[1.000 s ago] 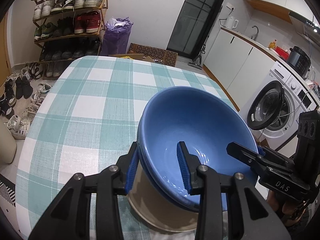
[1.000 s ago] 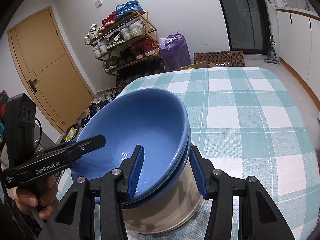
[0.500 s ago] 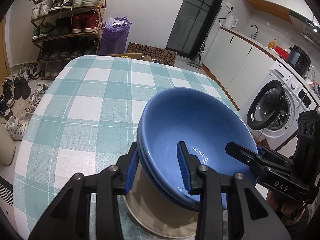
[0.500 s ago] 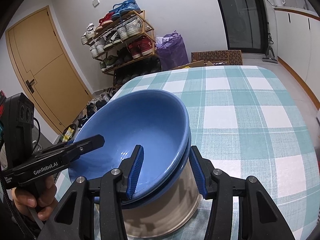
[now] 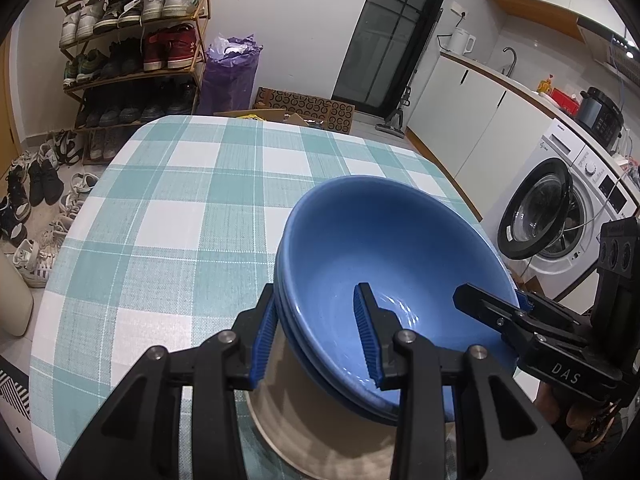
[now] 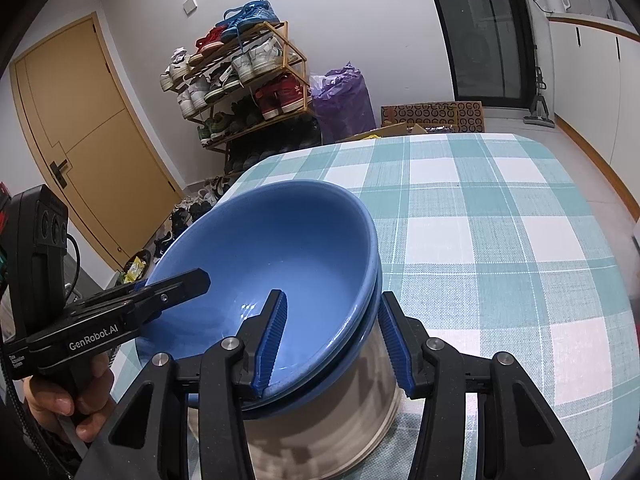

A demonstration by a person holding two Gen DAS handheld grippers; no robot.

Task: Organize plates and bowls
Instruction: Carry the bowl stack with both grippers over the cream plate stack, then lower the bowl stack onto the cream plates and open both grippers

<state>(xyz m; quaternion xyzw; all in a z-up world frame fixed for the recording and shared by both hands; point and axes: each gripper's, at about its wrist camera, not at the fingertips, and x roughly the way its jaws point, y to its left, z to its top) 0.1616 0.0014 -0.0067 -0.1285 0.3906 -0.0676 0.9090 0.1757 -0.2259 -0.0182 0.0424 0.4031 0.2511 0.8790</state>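
A stack of two blue bowls (image 5: 384,264) is held from both sides over the checked table (image 5: 168,216). The left gripper (image 5: 316,336) is clamped on the stack's near-left rim, one pad inside the upper bowl and one outside; in the right wrist view the right gripper (image 6: 332,340) is clamped likewise on the opposite rim, one pad inside, the other against the outer wall. Each gripper is also seen from the other's camera, biting the far rim. Under the bowls a pale, cream-coloured vessel (image 5: 320,420) is seen; whether the lower bowl is seated in it or only hangs just above it cannot be told.

Compared with a second ago, little has been altered: both grips have been kept as they were, and the bowls have stayed nested and level between the pads. Only the background has been shifted slightly, with a little more of the table's far edge and floor brought into view, which suggests a small drift of the stack and not a real move. The stack is judged to be in mid-carry or at a pause, with placing not yet done. For the task, it is implied that the bowls have already been gathered into one pile, and that a spot for setting them down remains to be chosen, with both rims released only once the pile is supported
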